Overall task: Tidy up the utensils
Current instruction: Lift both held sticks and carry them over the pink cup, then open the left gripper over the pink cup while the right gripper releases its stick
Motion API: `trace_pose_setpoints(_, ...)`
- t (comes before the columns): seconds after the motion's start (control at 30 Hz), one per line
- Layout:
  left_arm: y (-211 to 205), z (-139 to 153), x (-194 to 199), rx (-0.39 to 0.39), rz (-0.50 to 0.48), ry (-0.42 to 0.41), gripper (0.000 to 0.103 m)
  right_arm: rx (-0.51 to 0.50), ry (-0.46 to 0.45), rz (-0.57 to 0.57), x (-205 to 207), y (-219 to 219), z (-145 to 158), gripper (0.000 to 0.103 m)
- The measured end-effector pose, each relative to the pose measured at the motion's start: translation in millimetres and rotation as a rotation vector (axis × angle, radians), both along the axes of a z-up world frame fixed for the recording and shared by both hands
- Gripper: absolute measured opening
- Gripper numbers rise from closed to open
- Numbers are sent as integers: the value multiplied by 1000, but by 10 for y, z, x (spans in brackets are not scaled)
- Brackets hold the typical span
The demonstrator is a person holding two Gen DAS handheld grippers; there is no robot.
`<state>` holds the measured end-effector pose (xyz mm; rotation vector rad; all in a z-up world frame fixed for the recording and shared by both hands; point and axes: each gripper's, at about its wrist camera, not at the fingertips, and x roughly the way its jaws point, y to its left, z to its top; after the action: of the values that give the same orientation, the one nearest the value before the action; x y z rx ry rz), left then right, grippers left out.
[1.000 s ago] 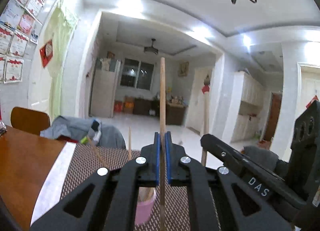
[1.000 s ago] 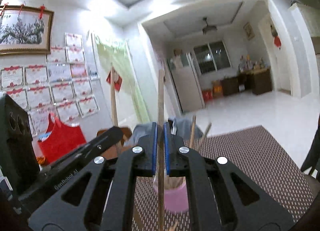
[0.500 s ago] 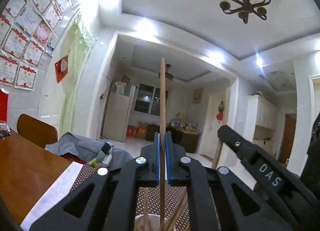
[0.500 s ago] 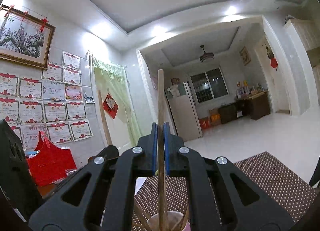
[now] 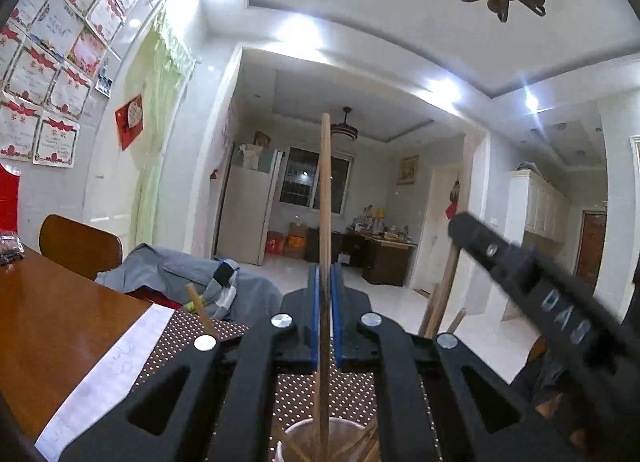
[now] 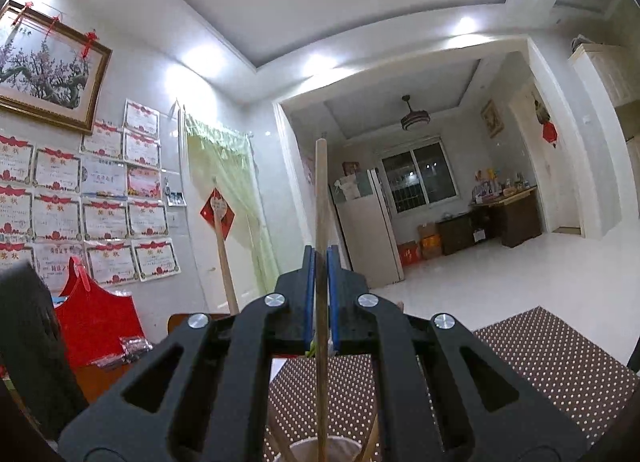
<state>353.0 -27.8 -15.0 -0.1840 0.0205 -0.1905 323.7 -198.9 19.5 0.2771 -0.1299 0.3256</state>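
Note:
My left gripper (image 5: 325, 282) is shut on a wooden chopstick (image 5: 325, 198) that stands upright, its lower end inside a pink cup (image 5: 304, 440) with several other chopsticks. My right gripper (image 6: 321, 262) is shut on another upright chopstick (image 6: 321, 198), its lower end in the same cup (image 6: 312, 450). The right gripper also shows, blurred, in the left wrist view (image 5: 532, 286). A second chopstick (image 6: 224, 246) held by the left gripper shows at the left of the right wrist view.
The cup stands on a brown dotted placemat (image 6: 552, 350) on a wooden table (image 5: 52, 326). A wooden chair (image 5: 80, 246) with grey clothes (image 5: 180, 274) is behind. A red bag (image 6: 96, 322) sits at the left.
Both grippers have come down closer over the cup, which has slid to the bottom edge of both views. Both stay shut on their chopsticks.

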Motion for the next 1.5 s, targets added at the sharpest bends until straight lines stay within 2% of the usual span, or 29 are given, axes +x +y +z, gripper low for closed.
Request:
trace_pose_setpoints(0.17, -31, -9, -5, 13, 5, 13, 8, -5, 39, -4, 6, -67, -57, 7)
trace_pose_setpoints(0.2, -31, -8, -10, 14, 5, 16, 11, -6, 44, -5, 2, -74, -60, 7)
trace_pose_setpoints(0.23, -39, -7, -18, 18, 10, 18, 24, -6, 51, -2, -7, -87, -65, 7)
trace_pose_setpoints(0.27, -43, 0, -30, 26, 18, 18, 28, -7, 56, 0, -6, -91, -69, 7)
trace_pose_setpoints(0.57, -25, 97, -159, 61, 48, 10, 40, -19, 113, 14, -14, -120, -92, 7)
trace_pose_setpoints(0.8, 33, 147, -211, 93, 96, 43, 41, -35, 167, 62, -41, -21, -134, 7)
trace_pose_setpoints(1.07, 139, 219, -356, 91, 111, 74, 49, -76, 199, 58, -209, 119, -94, 9)
trace_pose_setpoints(1.1, 143, 225, -364, 91, 112, 79, 49, -81, 201, 52, -232, 120, -88, 15)
trace_pose_setpoints(1.13, 152, 231, -384, 94, 114, 87, 50, -86, 201, 43, -261, 125, -77, 28)
trace_pose_setpoints(1.2, 183, 248, -452, 85, 124, 94, 51, -84, 199, 25, -309, 112, -53, 45)
trace_pose_setpoints(1.33, 257, 313, -594, 64, 121, 100, 53, -96, 205, 1, -437, 114, 22, 45)
trace_pose_setpoints(1.5, 271, 389, -821, 95, 129, 94, 56, -116, 204, -20, -657, 120, 81, 45)
